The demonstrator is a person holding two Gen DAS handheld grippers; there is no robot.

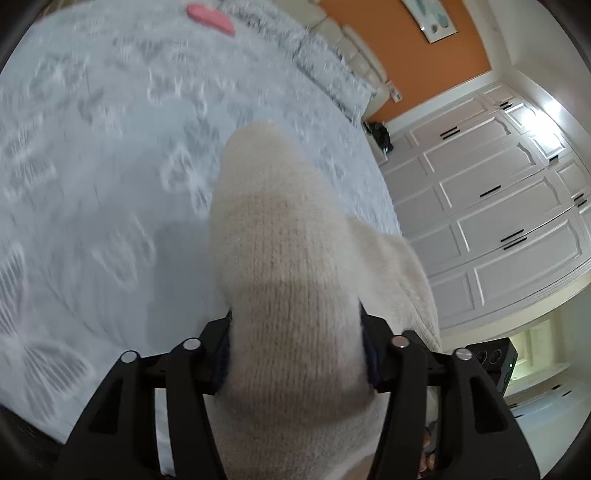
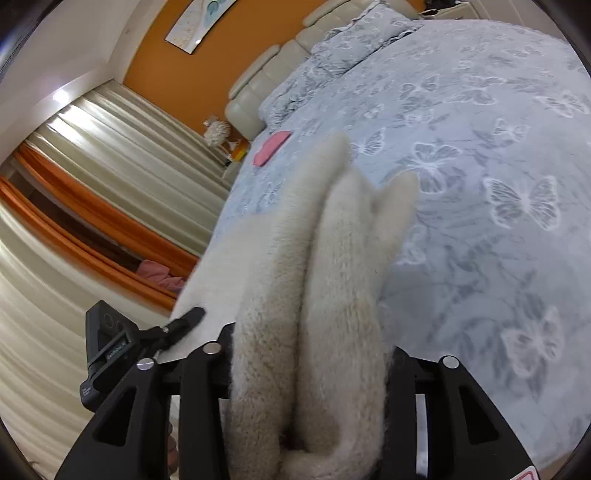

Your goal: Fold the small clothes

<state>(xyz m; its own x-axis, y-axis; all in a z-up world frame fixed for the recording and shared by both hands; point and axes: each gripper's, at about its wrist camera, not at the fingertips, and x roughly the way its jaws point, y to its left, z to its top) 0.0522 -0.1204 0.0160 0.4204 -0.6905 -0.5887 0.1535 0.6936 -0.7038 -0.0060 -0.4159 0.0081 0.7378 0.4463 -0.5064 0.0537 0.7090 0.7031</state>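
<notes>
A cream knitted garment (image 1: 288, 266) is held up over the bed by both grippers. My left gripper (image 1: 295, 350) is shut on one part of it; the knit fills the gap between the jaws and hangs forward over the bedspread. My right gripper (image 2: 306, 354) is shut on a bunched, folded part of the same cream garment (image 2: 332, 251), which drapes away from the jaws in thick folds. The fingertips of both grippers are hidden by the fabric. The left wrist view is blurred.
The bed (image 2: 480, 184) has a pale blue butterfly bedspread. A pink cloth (image 2: 271, 147) lies near its far edge, also in the left wrist view (image 1: 210, 18). White wardrobe doors (image 1: 498, 206), curtains (image 2: 92, 166), a pillow (image 2: 362, 40) and cream headboard (image 2: 258, 88) surround it.
</notes>
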